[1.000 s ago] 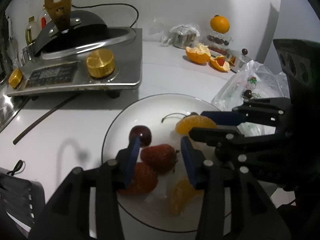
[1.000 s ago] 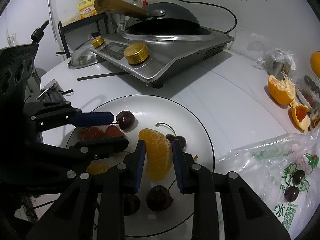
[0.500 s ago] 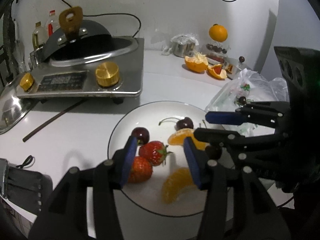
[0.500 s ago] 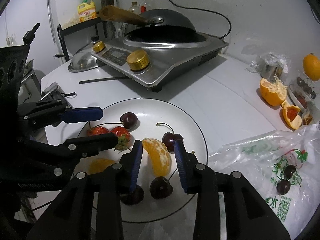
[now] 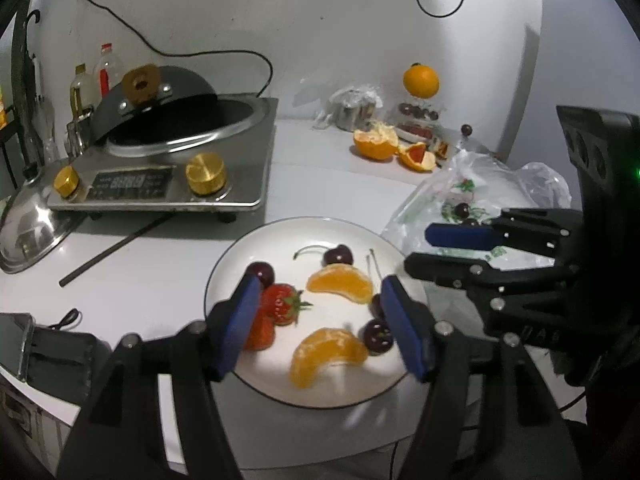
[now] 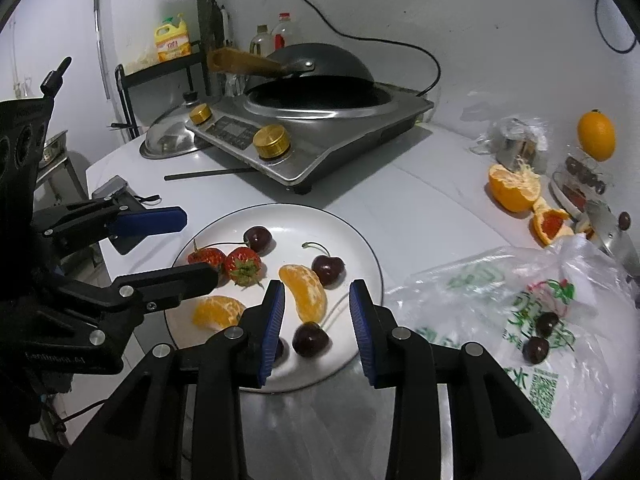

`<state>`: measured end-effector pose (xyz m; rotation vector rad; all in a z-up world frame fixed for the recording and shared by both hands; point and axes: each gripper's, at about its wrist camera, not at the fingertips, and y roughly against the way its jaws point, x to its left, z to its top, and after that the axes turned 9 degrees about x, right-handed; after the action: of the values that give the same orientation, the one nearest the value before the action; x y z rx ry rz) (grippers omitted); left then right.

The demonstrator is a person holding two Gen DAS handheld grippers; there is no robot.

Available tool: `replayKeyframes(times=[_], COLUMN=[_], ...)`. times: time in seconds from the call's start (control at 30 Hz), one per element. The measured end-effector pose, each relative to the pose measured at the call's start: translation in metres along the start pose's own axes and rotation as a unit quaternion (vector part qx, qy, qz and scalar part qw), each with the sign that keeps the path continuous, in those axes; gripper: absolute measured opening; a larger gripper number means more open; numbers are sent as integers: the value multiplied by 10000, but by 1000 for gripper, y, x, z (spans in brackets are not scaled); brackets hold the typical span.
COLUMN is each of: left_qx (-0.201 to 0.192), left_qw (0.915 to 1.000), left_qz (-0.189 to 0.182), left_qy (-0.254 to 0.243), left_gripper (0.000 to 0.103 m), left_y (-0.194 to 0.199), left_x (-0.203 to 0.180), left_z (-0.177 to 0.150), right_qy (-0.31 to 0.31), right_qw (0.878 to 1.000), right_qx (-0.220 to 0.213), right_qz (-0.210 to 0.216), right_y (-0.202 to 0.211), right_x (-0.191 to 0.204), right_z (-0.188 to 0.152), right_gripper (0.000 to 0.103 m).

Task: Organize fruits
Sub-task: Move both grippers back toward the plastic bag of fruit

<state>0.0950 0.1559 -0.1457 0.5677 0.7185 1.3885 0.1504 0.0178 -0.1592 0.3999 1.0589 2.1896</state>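
White counter (image 5: 168, 280) with plate (image 5: 224, 264), cooker (image 5: 256, 184), bag (image 6: 500, 280), orange peels (image 5: 376, 144).

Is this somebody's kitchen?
Most likely a home kitchen. A cooker with a black wok sits on the white counter, a yellow oil jug stands behind, and a plate holds fruit.

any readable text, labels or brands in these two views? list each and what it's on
"水": single green character on the plastic bag, right wrist view; the rest of its green print and the code square are too blurred.
Yellow bottle on the shelf: red label print, too small to read.
Cooker control panel: rows of markings, unreadable.
Left gripper body: faint embossed lettering, not legible.
Nothing else readable.
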Motion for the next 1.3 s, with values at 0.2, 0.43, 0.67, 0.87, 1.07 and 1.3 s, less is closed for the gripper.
replayKeyframes(times=[0.2,0.43,0.67,0.87,1.07,1.3], left_qx=[-85,-32,-42,48,160,327], left_qw=[10000,10000,9997,9995,9990,9975], left_qz=[18,-67,-93,-144,-168,-248], left_qy=[-24,-12,-201,-292,-390,-577], left_gripper=[65,65,65,65,65,65], left_y=[11,14,16,8,-3,-21], left_x=[-18,-47,-83,-118,-151,-187], left_z=[0,0,5,7,11,16], right_qy=[-93,-251,-423,-582,-783,-1062], right_qw=[9998,9990,9976,9962,9944,9916], right_qx=[-143,-332,-513,-590,-621,-629], right_qz=[-56,-158,-201,-253,-331,-397], right_y=[22,50,74,88,96,103], right_x=[-10,-28,-51,-76,-106,-142], right_z=[-13,-31,-51,-70,-89,-112], right_gripper=[36,36,36,36,36,36])
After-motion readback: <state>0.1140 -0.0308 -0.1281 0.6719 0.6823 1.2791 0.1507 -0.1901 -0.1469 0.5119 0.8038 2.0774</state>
